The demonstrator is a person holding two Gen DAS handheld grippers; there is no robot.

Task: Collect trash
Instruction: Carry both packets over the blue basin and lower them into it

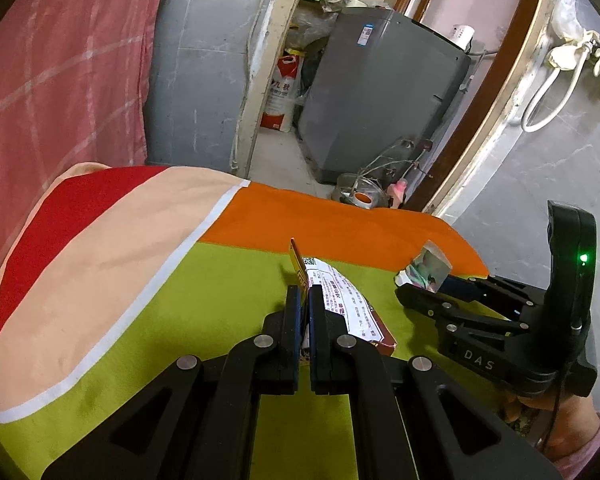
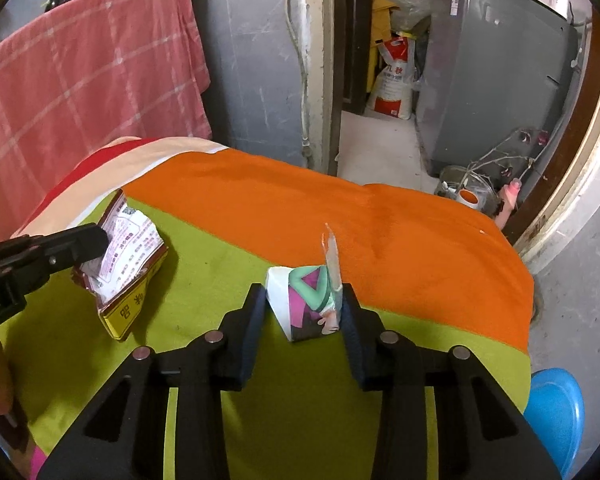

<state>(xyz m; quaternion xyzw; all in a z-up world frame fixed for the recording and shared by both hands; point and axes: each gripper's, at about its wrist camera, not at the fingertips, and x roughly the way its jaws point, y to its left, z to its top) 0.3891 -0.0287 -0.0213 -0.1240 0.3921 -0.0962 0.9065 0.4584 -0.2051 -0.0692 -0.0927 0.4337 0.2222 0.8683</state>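
Patterned wrapper (image 2: 306,306): lain on the green part of the blanket-covered counter (image 2: 260,208), directly between the right claw (image 2: 302,320) fingers, long axis running crosswise.
Right claw: partly open, pads flanking the wrapper; firm contact cannot be told.
Left claw (image 1: 305,304): shut on the printed packet (image 1: 340,300), well apart leftward.

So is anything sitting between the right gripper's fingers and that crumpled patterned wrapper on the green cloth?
Nothing visible does. The patterned wrapper already lies between the right gripper fingers, its clear flap against the right-hand finger. The printed packet lies apart to its left, clamped in the left gripper.
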